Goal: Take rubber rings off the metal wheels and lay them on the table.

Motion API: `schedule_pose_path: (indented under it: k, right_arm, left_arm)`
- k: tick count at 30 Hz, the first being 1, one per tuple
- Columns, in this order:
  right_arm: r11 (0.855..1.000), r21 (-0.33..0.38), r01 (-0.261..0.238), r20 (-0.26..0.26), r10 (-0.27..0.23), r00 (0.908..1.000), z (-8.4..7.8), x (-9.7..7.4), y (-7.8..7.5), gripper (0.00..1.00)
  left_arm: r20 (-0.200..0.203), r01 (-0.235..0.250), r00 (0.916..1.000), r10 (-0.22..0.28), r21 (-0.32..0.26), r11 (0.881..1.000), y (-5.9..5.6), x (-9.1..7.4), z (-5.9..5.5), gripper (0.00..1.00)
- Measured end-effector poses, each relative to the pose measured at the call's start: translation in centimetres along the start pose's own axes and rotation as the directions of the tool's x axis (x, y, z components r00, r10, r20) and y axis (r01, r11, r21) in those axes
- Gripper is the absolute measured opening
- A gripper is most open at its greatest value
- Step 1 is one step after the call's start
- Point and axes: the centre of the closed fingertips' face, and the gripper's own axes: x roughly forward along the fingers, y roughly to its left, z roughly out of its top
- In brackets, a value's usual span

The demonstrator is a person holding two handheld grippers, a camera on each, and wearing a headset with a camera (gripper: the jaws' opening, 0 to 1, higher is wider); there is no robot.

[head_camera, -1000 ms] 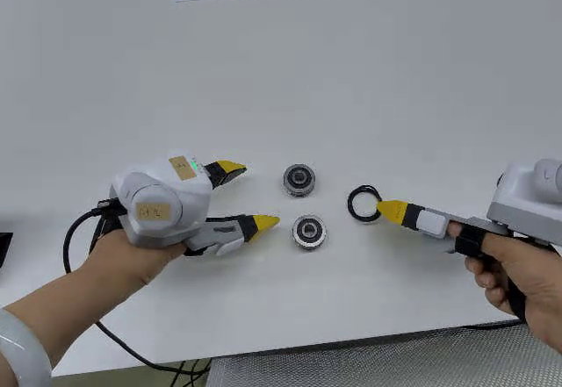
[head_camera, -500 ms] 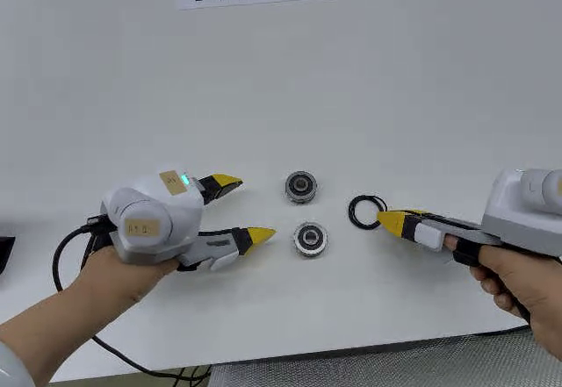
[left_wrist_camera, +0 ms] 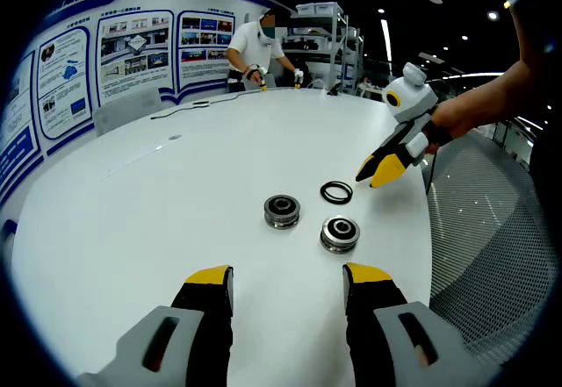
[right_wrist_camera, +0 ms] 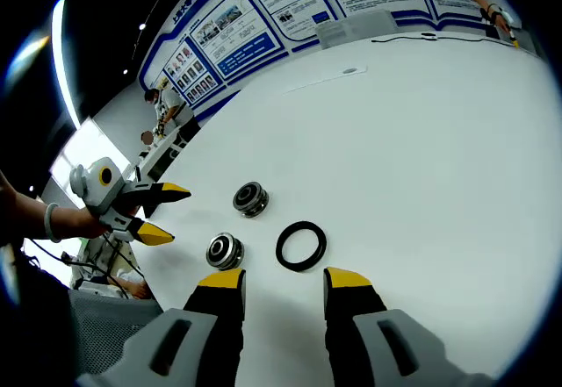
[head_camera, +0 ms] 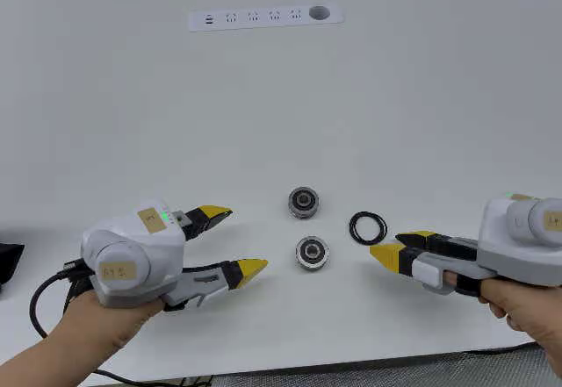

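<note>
White bench (head_camera: 421, 106) top, plain and bright, with a white power strip (head_camera: 265, 17) lying along its far side. I'm using the loose rubber ring (head_camera: 367, 226) as the landmark for everything else. It lies flat on the bench, off the wheels and touching nothing.

Two metal wheels sit to the left of the ring in the head view. The far wheel (head_camera: 303, 201) is left of it and a bit further back. The near wheel (head_camera: 312, 252) is left of it and closer to the person. The two are near each other but apart, and neither touches the ring. I can't tell whether either one has rubber on it.

The right hand-held gripper (head_camera: 402, 245) hangs just to the near-right of the ring with its yellow tips aimed toward it, not touching. In the right gripper view the jaws are parted with nothing between them, and the ring sits just ahead of the gap.

The left hand-held gripper (head_camera: 237, 240) is well to the left of the ring, past both wheels. Its jaws are spread wide and empty, and a black cable (head_camera: 39, 295) trails from its back end.

Background in the gripper views is a hall with blue-trimmed posters (left_wrist_camera: 132, 40) on the wall, and a person (left_wrist_camera: 255, 49) stands at the far edge of the bench, way beyond the ring.
</note>
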Motion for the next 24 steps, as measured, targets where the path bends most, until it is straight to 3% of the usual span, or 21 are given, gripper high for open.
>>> schedule_pose_path:
  k: [8,15,20,24]
  right_arm:
    - [0.99,-0.142,0.007,-0.049,-0.014,0.9987,-1.2,-0.8,1.1,0.48]
    - [0.974,-0.225,0.024,-0.045,-0.035,0.9984,-1.9,-1.7,2.0,0.56]
    - [0.959,-0.277,0.058,0.026,-0.053,0.9982,-1.8,-2.6,2.2,0.66]
    - [0.943,-0.326,0.069,0.052,-0.055,0.9971,-2.2,-3.2,2.4,0.77]
  left_arm:
    - [0.009,-0.016,0.9998,0.016,-0.007,1.0,-0.8,-2.0,-0.6,0.54]
    - [0.018,-0.026,0.9995,0.026,-0.028,0.999,-1.3,-3.7,-1.1,0.62]
    - [0.036,-0.031,0.9988,0.033,-0.044,0.999,-1.9,-4.7,-1.4,0.65]
    - [0.041,-0.034,0.9985,0.037,-0.066,0.997,-2.3,-5.1,-1.7,0.7]
